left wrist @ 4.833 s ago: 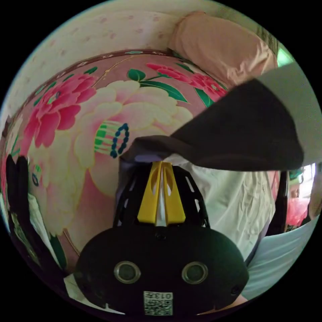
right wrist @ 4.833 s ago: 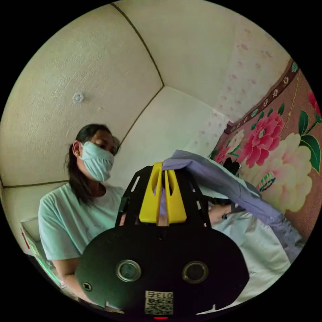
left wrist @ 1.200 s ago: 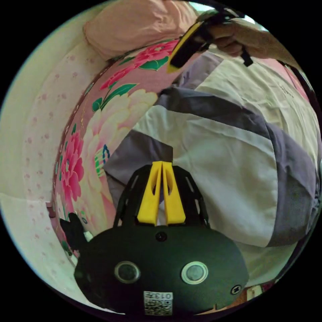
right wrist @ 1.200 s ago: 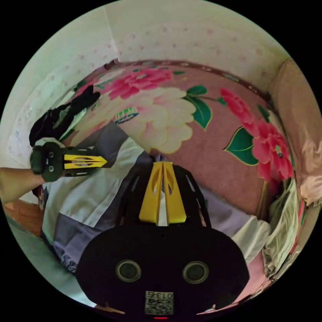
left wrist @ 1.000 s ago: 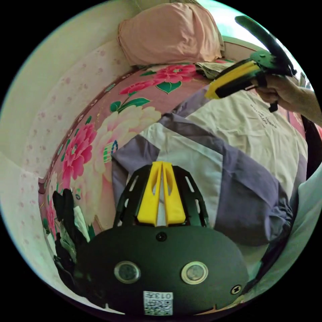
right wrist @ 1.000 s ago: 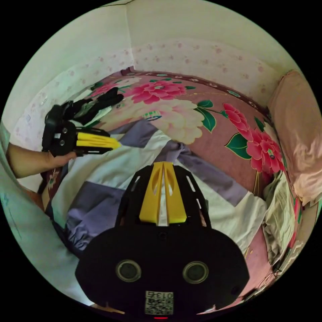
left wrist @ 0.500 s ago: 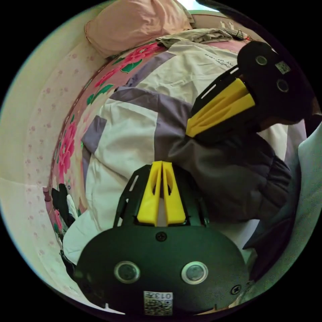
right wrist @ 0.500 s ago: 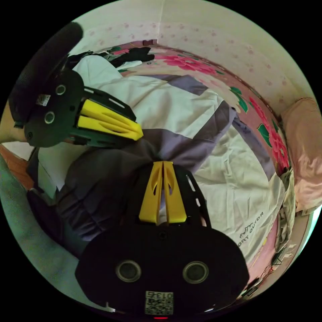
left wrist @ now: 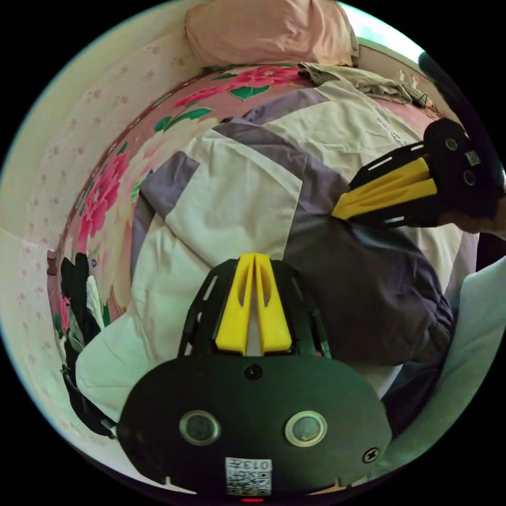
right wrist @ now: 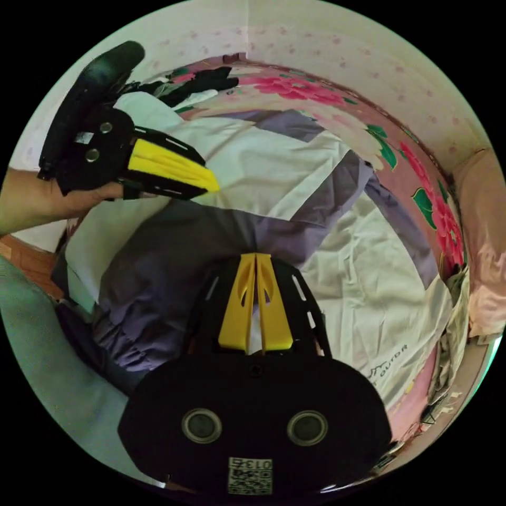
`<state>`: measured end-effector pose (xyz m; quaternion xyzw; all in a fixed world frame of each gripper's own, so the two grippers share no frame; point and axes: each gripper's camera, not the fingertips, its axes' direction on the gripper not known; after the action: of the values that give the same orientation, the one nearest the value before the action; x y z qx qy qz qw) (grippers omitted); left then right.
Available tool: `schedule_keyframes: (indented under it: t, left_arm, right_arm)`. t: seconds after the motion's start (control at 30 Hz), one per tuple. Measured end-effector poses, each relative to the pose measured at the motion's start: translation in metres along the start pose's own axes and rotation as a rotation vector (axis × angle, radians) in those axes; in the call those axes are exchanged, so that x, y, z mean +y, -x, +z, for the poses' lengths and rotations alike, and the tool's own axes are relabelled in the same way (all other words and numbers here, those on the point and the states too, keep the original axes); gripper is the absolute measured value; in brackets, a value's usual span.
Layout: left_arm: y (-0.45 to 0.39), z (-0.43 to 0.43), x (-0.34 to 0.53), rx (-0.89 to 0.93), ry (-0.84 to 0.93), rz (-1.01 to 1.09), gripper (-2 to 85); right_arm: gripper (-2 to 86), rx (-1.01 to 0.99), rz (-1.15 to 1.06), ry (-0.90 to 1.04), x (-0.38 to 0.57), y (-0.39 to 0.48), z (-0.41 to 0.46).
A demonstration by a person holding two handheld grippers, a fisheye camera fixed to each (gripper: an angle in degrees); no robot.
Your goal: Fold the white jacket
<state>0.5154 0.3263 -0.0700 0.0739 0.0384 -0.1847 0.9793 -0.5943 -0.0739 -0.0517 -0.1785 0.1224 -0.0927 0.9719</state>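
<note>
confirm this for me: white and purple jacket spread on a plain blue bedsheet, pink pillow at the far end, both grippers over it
Not plain blue: the bedsheet is pink with large flowers, as the left gripper view shows. The rest holds: the jacket lies spread on it, pink pillow beyond, left gripper and right gripper over it.

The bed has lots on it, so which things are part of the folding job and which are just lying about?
Part of the job:
white jacket
left gripper
right gripper

Just lying about:
pink pillow
floral bedspread
dark clothes in the corner
crumpled beige cloth
</note>
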Motion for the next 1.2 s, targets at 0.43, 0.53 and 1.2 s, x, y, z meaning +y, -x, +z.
schedule_keyframes:
  t: [0.43,0.53,1.2]
  left_arm:
    - [-0.063,-0.003,0.076,0.166,0.044,-0.05,-0.3]
    - [-0.055,-0.003,0.071,0.193,0.109,-0.056,-0.4]
    - [-0.075,-0.014,0.144,0.022,0.015,-0.057,-0.3]
  right_arm:
    - [-0.1,0.019,-0.134,-0.027,0.091,0.083,0.005]
    - [-0.1,0.014,-0.116,-0.009,0.092,0.084,0.014]
    - [0.1,-0.103,-0.146,-0.04,0.122,0.103,0.033]
